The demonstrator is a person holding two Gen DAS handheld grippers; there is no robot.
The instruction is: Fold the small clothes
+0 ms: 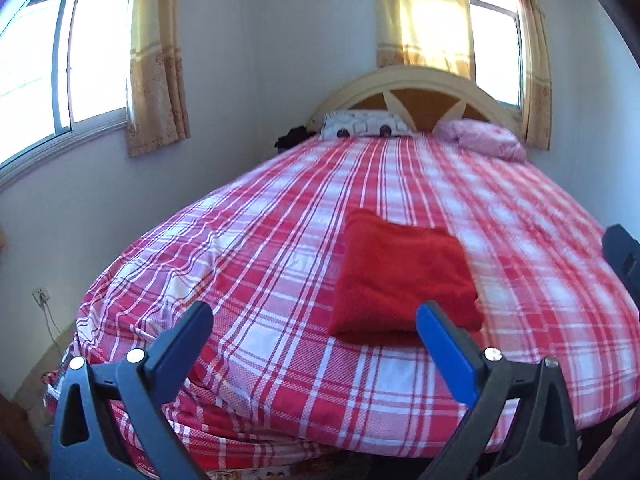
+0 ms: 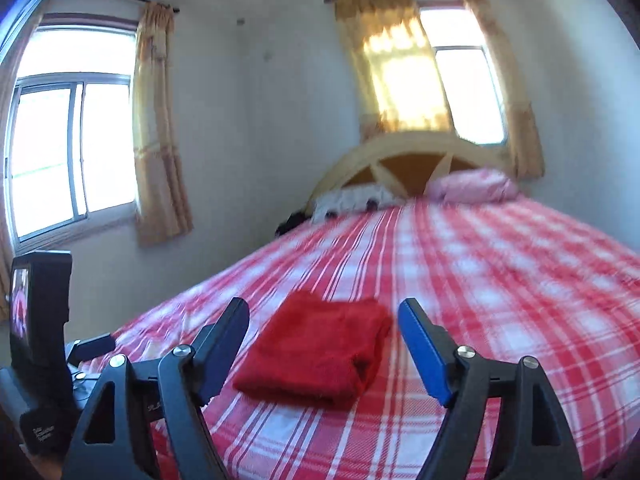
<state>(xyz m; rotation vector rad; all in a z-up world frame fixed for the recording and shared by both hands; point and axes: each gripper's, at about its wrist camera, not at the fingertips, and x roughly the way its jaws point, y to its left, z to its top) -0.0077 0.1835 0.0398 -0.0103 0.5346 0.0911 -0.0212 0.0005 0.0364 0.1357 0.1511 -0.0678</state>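
Bedroom, pale walls, two curtained windows; bed (image 1: 280,248) under red-and-white plaid cover filling most of both views. Nearest, at 6 o'clock in left wrist view: left gripper (image 1: 316,320), fingers spread wide, nothing between them, held above the cover's near edge. At 6 o'clock in right wrist view: right gripper (image 2: 324,316), likewise spread wide and empty. Just beyond, red garment (image 1: 400,272), fleecy, lying flat on the cover as a compact squarish bundle with layered edges visible on its right side; at 1 o'clock from the left fingers, at 12 o'clock between the right fingers (image 2: 316,352); touched by neither tool. Farther, at 12 o'clock: patterned pillow (image 1: 364,126), pink pillow (image 1: 484,138), arched headboard (image 1: 412,88). Judged status: folding of this piece apparently complete, bundle tidy, release done. Remaining: no other unfolded clothes visible; possibly only moving the bundle aside.
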